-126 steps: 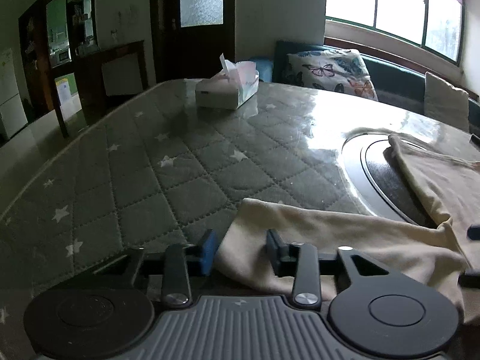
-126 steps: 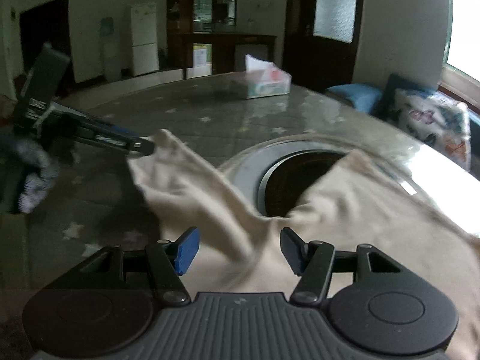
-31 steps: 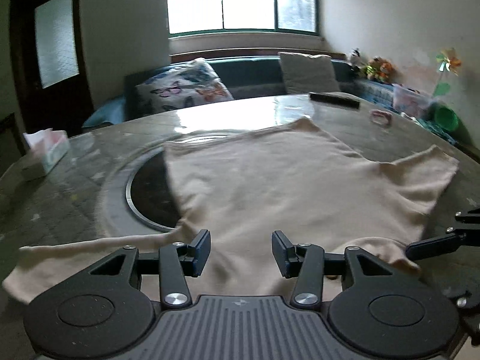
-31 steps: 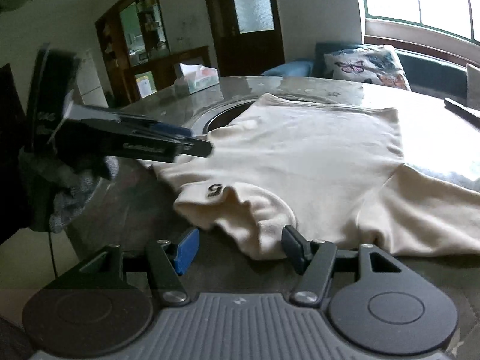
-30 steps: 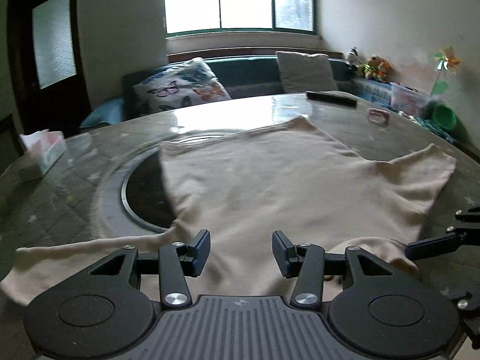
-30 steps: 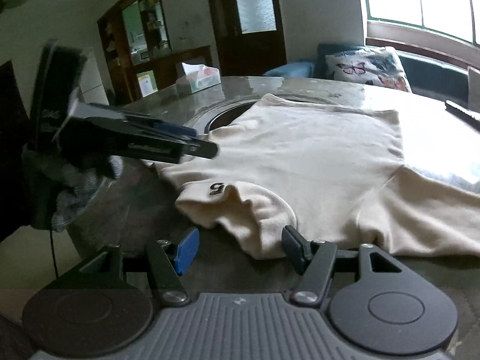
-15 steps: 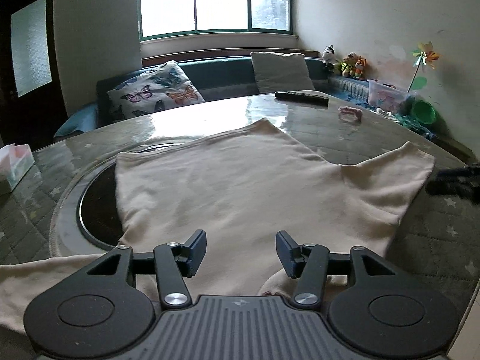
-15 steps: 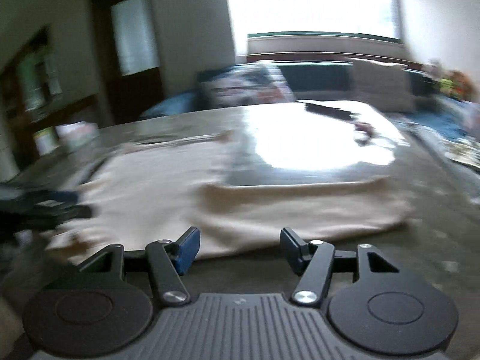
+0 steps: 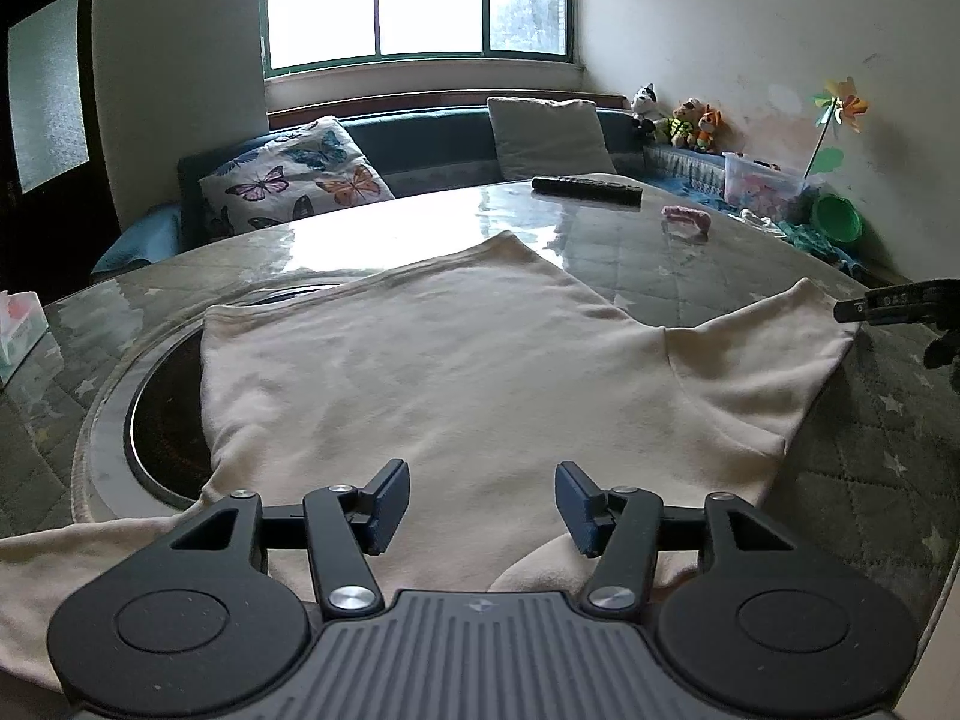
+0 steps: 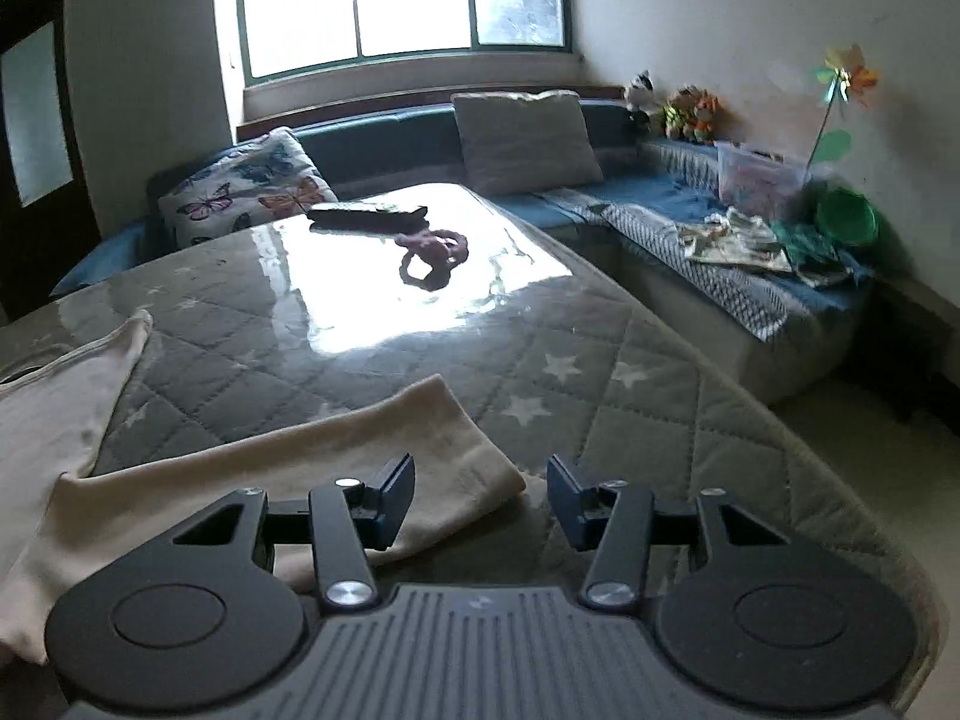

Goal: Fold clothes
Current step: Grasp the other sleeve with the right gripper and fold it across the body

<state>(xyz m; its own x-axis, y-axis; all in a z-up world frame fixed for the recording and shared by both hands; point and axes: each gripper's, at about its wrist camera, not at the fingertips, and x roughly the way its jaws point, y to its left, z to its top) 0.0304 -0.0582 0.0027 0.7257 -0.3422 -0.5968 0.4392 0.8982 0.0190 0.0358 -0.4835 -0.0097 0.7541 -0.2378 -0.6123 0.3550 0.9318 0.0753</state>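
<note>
A cream long-sleeved shirt (image 9: pixel 456 372) lies spread flat on the quilted table. My left gripper (image 9: pixel 483 504) hovers over its near edge by the collar. Its jaws are opening, with the cloth beneath them and nothing pinched. In the right wrist view my right gripper (image 10: pixel 480 504) sits at the end of the shirt's right sleeve (image 10: pixel 288 474). Its jaws are closing, the cuff corner lies between them, and the pads are not pressing on it. The left wrist view shows the right gripper's finger (image 9: pixel 888 303) at that sleeve's tip.
A black remote (image 9: pixel 587 187) and a pink band (image 9: pixel 685 217) lie at the table's far side. A tissue box (image 9: pixel 18 324) stands far left. A dark round inset (image 9: pixel 162 420) lies partly under the shirt. The table edge (image 10: pixel 840 480) curves close on the right, and a sofa stands beyond it.
My right gripper swung right, from the collar to the end of the right sleeve, and its jaws narrowed. The left gripper shifted slightly along the near edge and its jaws widened a little.
</note>
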